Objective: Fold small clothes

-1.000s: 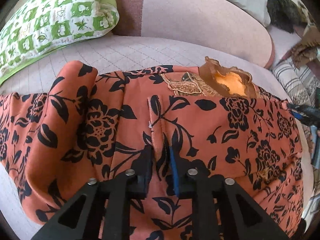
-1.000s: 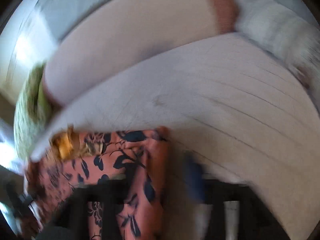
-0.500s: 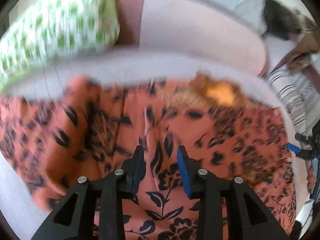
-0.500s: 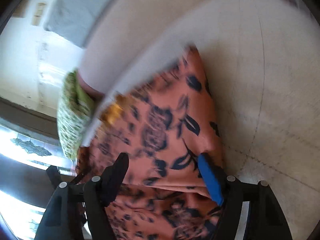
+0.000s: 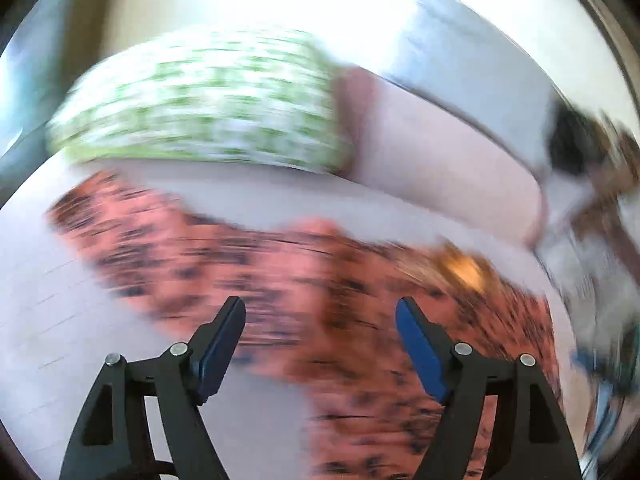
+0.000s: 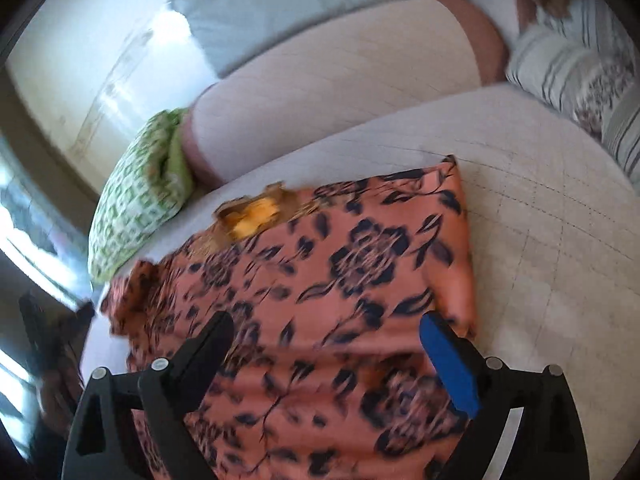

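Note:
An orange garment with a black flower print (image 6: 340,280) lies spread on a pale quilted surface (image 6: 560,240), with a yellow-brown collar patch (image 6: 252,216) at its far edge. My right gripper (image 6: 332,344) is open and empty, just above the garment's near part. In the left wrist view the garment (image 5: 320,280) is blurred by motion. My left gripper (image 5: 320,328) is open and empty, raised above the garment's left part.
A green-and-white checked pillow (image 6: 136,208) lies at the far left and also shows in the left wrist view (image 5: 208,104). A pink bolster (image 6: 340,92) runs along the back. Striped and dark clothes (image 6: 580,72) are heaped at the far right.
My left gripper let go of the garment fold, opened wide and pulled back and up. My right gripper swung over the garment and stays open.

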`<state>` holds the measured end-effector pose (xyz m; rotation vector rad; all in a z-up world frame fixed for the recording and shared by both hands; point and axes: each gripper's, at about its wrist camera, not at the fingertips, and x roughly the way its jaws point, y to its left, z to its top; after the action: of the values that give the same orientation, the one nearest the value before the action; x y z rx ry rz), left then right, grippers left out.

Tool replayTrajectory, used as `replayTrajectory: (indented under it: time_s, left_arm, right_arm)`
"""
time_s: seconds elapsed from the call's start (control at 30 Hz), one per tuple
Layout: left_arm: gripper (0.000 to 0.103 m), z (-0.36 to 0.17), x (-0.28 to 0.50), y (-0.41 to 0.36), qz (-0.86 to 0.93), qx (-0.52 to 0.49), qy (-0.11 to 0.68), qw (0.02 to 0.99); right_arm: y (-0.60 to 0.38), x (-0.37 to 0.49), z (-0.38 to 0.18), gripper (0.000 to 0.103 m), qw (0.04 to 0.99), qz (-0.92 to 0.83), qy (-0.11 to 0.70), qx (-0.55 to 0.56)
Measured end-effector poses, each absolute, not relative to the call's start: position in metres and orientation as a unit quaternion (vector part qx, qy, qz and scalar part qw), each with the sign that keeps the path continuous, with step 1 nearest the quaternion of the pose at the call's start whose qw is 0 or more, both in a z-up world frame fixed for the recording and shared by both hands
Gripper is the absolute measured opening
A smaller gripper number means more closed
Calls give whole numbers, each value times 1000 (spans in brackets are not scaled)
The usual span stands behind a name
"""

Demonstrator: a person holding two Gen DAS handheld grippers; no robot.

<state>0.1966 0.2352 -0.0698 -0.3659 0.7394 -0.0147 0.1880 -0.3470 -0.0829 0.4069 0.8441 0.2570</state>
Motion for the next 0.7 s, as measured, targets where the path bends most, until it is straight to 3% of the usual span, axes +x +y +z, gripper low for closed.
replayTrajectory:
  time_s: [0.13, 0.2, 0.37, 0.63, 0.67, 0.7]
  left_arm:
    - [80, -111, 195, 362, 107, -336, 366, 861]
    - [80, -126, 201, 399, 144, -367, 364, 844]
    - [80, -127, 234, 448, 186, -362, 337, 849]
    - [79, -147, 280, 484, 257, -307, 358, 844]
    - [73, -147, 286, 481, 253, -283, 370, 848]
    - [14, -147, 293, 475, 229, -268, 382, 854]
  right_arm:
    - [-327, 151, -93, 96, 883, 125, 414, 185]
    - [-322, 139, -102, 96, 875, 125, 427, 193]
    - [-293, 132, -116, 96, 870, 127, 446, 168]
    - [-282, 133, -120, 96, 869, 116, 453, 161]
    - [-281, 132, -120, 96, 869, 115, 454, 160]
    - [-280, 131, -122, 96, 869, 112, 456, 157]
